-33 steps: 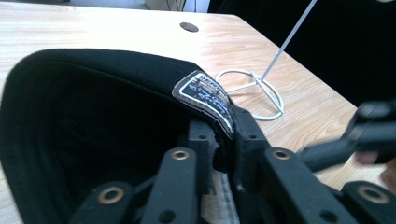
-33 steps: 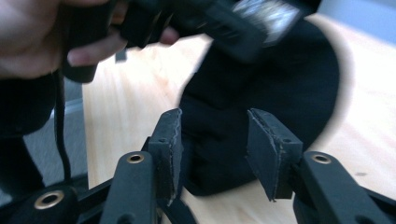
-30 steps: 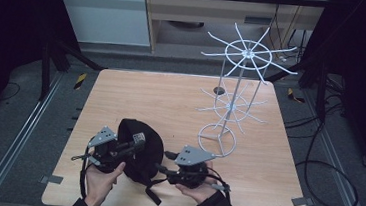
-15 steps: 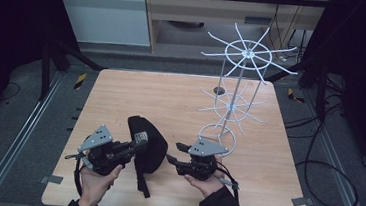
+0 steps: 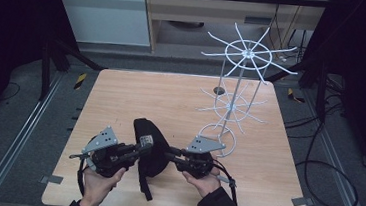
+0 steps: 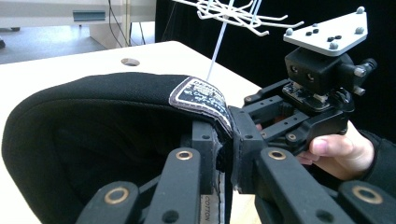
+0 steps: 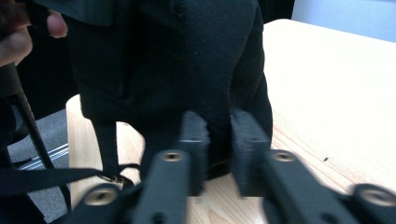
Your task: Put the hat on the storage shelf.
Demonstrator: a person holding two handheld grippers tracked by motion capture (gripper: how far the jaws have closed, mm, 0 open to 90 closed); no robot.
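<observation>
High view: lower centre of the frame, a black cap (image 5: 149, 148) stands on edge on the desk (image 5: 171, 97) between both grippers. The left gripper (image 5: 139, 147) has its fingers clamped on the labelled rim; the right gripper (image 5: 170, 156) pinches the opposite side. Its long axis runs toward the white wire rack (image 5: 231, 107) at upper right, nearer the right hand. A strap trails below.

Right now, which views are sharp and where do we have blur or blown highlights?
High view: evenly lit and sharp, dark surround, the white wire rack reads clearly. Left gripper view: black cap and its label in focus, the near fingers slightly soft. Right gripper view: the fingers are blurred, the cap is nearly featureless black, and the table is overexposed at right.
</observation>
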